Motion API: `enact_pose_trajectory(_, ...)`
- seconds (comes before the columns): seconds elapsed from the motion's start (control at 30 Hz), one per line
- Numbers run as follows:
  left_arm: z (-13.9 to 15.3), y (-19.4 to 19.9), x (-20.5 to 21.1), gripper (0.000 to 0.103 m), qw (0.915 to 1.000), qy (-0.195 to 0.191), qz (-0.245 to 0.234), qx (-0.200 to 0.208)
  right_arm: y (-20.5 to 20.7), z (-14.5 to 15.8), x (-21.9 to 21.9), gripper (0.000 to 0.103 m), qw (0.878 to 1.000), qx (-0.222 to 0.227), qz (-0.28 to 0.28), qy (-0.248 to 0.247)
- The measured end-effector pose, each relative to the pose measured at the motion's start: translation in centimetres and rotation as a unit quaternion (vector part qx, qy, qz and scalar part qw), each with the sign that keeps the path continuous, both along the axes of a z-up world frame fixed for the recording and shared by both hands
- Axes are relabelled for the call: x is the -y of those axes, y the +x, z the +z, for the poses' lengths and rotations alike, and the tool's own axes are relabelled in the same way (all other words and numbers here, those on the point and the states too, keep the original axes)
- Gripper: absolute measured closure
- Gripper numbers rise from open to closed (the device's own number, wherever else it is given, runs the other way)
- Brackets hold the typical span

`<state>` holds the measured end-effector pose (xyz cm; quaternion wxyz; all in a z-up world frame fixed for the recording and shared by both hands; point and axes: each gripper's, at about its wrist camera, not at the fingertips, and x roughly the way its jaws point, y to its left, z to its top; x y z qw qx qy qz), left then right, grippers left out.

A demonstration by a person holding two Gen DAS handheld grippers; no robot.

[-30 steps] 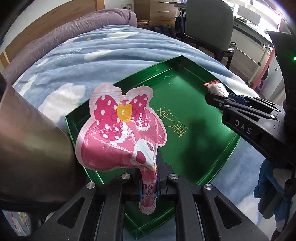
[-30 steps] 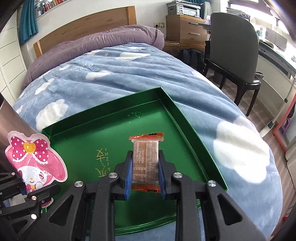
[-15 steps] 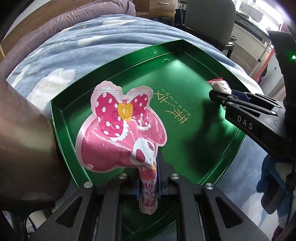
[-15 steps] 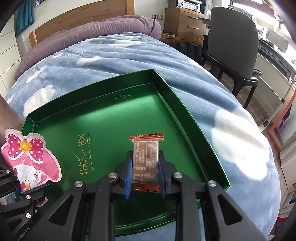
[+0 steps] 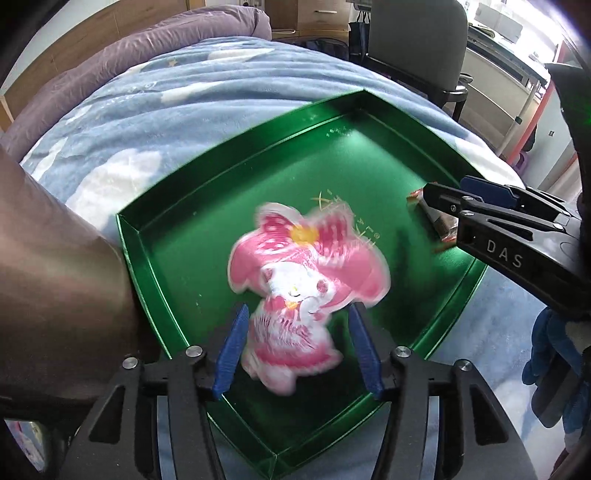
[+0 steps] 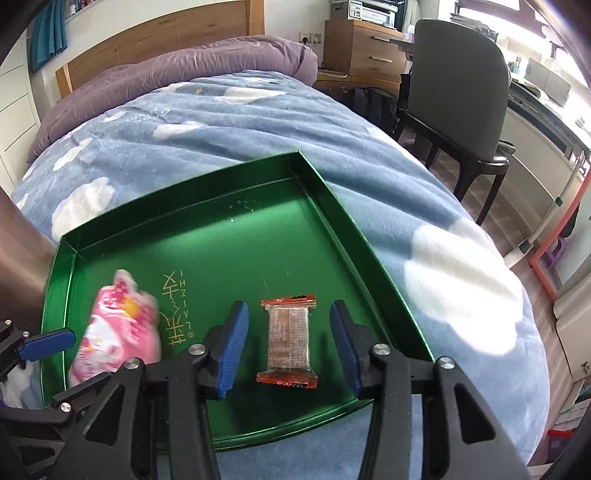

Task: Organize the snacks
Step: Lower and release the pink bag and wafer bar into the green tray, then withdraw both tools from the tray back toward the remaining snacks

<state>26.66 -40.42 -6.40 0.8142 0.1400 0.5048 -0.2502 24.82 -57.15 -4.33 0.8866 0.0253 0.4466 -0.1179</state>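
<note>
Resting on a blue cloud-print blanket [image 6: 280,122] over the bed, the green tray [image 6: 332,206] sat with one corner pointed away from both cameras, gold lettering [image 6: 177,306] printed on its floor. The left gripper [image 5: 297,347] hung over the tray's near side with its blue-padded jaws spread wide and nothing pinched between them. The pink character snack pouch [image 5: 306,284] showed between and just ahead of those jaws, heavily motion-blurred, so I could not tell whether it was touching the tray floor or not; no pad visibly touched it. In the right wrist view the same pouch [image 6: 118,332] appeared as a pink smear over the tray's left part, beside the gold lettering, with the left gripper's blue finger pad [image 6: 48,343] just to its left. The right gripper [image 6: 290,343] was likewise released, jaws standing well apart on either side of the orange-edged brown snack bar [image 6: 288,343]. The bar lay flat on the tray floor toward the near right side, long axis pointing away from the camera, clear of both pads. From the left wrist view the right gripper [image 5: 436,201] reached in from the right edge, marked "DAS" on its finger, with an end of the bar [image 5: 415,195] just visible beside its tip. A purple duvet [image 6: 177,70] lay across the head of the bed before a wooden headboard [image 6: 162,33]. A grey chair [image 6: 454,85] stood beside the bed on the right.
</note>
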Motion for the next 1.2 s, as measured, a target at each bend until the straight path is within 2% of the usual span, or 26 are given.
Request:
enact_pose_trajectory(0.07, 0.9, -0.1, 0.0, 0.052, 1.0000, -0.003, -0.003, 0.007, -0.3, 1.3, -0.2, 0.000, 1.000, 0.010, 0.000, -0.004)
enact_pose_trajectory(0.33, 6.3, -2.2, -0.8, 0.051, 0.9990, -0.016, -0.013, 0.039, -3.1, 8.2, -1.9, 0.000, 0.998, 0.050, 0.004, -0.030)
enact_pose_trajectory(0.6, 12.6, -7.4, -4.4, 0.051, 0.9957, -0.048, -0.014, 0.078, -9.2, 14.7, -4.4, 0.000, 0.994, 0.099, -0.010, -0.034)
enact_pose_trajectory(0.83, 15.9, -12.2, -10.4, 0.051, 0.9921, -0.053, -0.004, 0.114, -15.3, 19.4, -8.4, 0.000, 0.989, 0.140, -0.002, -0.042)
enact_pose_trajectory(1.07, 18.8, -14.7, -18.6, 0.051, 0.9866, -0.047, 0.029, 0.154, -19.9, 23.2, -14.5, 0.000, 0.981, 0.181, 0.015, -0.060)
enact_pose_trajectory(1.13, 19.4, -15.2, -21.2, 0.050, 0.9846, -0.045, 0.041, 0.164, -21.0, 23.9, -16.3, 0.000, 0.979, 0.193, 0.021, -0.060)
enact_pose_trajectory(1.2, 19.8, -15.8, -23.9, 0.044, 0.9826, -0.043, 0.054, 0.172, -21.8, 24.3, -18.0, 0.000, 0.978, 0.199, 0.030, -0.055)
